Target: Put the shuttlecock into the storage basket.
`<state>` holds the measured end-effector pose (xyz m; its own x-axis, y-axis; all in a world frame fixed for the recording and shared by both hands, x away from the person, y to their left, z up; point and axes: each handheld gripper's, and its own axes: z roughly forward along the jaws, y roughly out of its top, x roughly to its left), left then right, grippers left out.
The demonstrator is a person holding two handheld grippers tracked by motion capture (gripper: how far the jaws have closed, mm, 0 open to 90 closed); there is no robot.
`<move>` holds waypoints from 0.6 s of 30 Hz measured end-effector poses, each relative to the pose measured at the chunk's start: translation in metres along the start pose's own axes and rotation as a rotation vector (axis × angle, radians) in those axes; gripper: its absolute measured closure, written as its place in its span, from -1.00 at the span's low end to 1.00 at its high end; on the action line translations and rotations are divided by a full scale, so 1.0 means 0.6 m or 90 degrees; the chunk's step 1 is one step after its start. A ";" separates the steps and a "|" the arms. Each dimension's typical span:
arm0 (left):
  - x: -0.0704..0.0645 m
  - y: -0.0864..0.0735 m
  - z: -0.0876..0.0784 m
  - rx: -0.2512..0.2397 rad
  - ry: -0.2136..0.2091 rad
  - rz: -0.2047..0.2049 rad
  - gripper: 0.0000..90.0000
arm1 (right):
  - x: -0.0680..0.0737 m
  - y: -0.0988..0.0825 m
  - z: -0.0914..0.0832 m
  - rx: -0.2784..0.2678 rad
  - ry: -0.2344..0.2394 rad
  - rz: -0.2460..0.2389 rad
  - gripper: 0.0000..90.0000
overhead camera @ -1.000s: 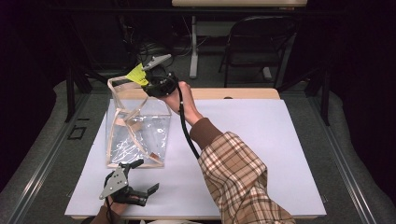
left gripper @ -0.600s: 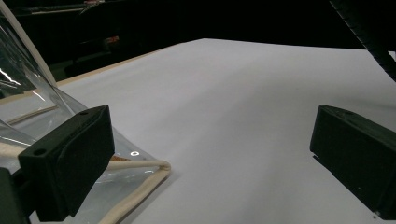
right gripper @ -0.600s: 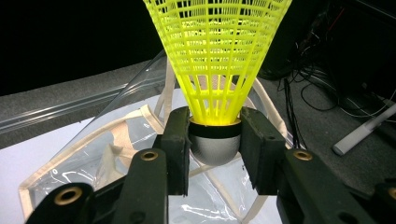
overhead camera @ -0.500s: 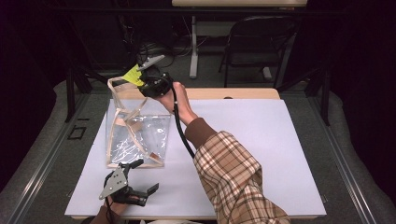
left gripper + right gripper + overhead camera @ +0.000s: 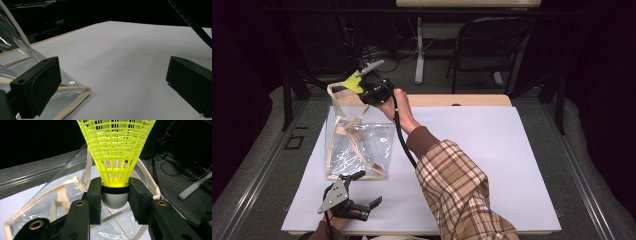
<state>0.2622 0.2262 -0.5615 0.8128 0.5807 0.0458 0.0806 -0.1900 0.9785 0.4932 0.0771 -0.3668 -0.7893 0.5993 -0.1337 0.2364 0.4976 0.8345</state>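
- Yellow shuttlecock [image 5: 115,157] pinched at its cork base by the right gripper [image 5: 115,197], above the clear bag's [image 5: 357,142] open top, near the tabletop's [image 5: 492,150] far-left corner.
- Left gripper [image 5: 359,192] spread wide, empty, at the near edge beside the bag.

Clear bag [image 5: 358,145] on white table [image 5: 492,160]

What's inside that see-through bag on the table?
The clear bag looks empty: only its cream straps and glare show through. The yellow shuttlecock is above its opening, clamped in the right gripper, not inside.
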 end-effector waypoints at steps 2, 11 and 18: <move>0.000 0.000 0.000 0.000 0.000 0.000 -1.00 | 0.001 0.000 0.003 0.007 0.000 0.001 0.44; 0.000 0.000 0.000 -0.002 0.002 -0.001 -1.00 | 0.004 -0.002 0.015 0.015 -0.003 0.001 0.44; 0.000 0.000 -0.001 -0.001 0.002 -0.001 -1.00 | 0.002 -0.003 0.016 0.016 -0.006 0.011 0.15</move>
<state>0.2619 0.2264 -0.5613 0.8108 0.5836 0.0453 0.0809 -0.1883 0.9788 0.4970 0.0828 -0.3735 -0.7797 0.6137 -0.1239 0.2646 0.5023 0.8232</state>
